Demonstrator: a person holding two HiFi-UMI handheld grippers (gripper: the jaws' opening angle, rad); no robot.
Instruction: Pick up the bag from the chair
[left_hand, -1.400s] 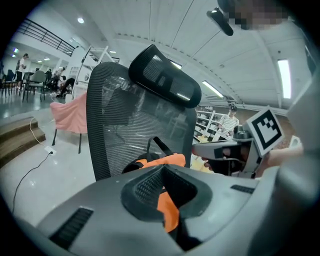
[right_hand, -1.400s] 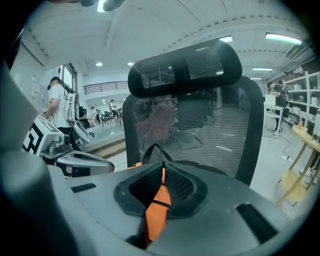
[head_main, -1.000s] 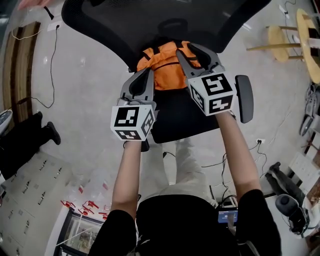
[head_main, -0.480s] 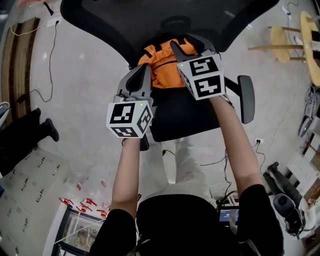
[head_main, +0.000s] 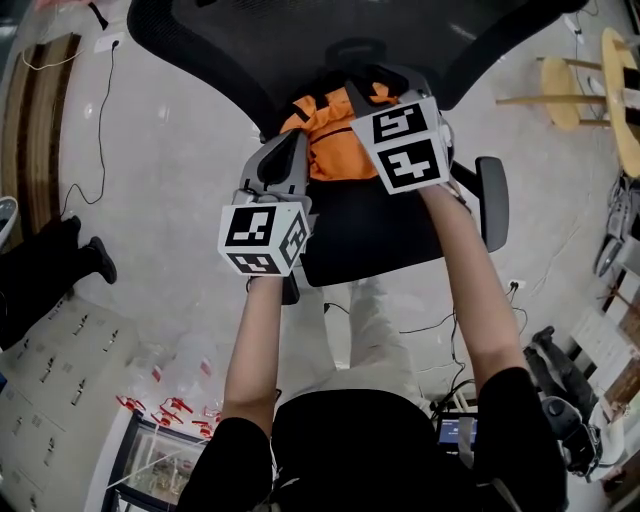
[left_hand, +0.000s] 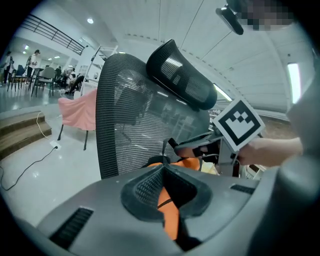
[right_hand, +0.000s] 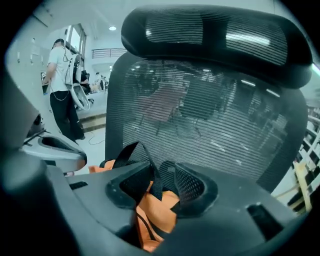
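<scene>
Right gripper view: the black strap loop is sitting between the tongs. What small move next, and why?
Probably close the right gripper on the strap. Its tongs, just opened wide and easing in, stand apart with this black loop of the bag between them, pads not pressing yet, so a squeeze should secure it before lifting.
</scene>
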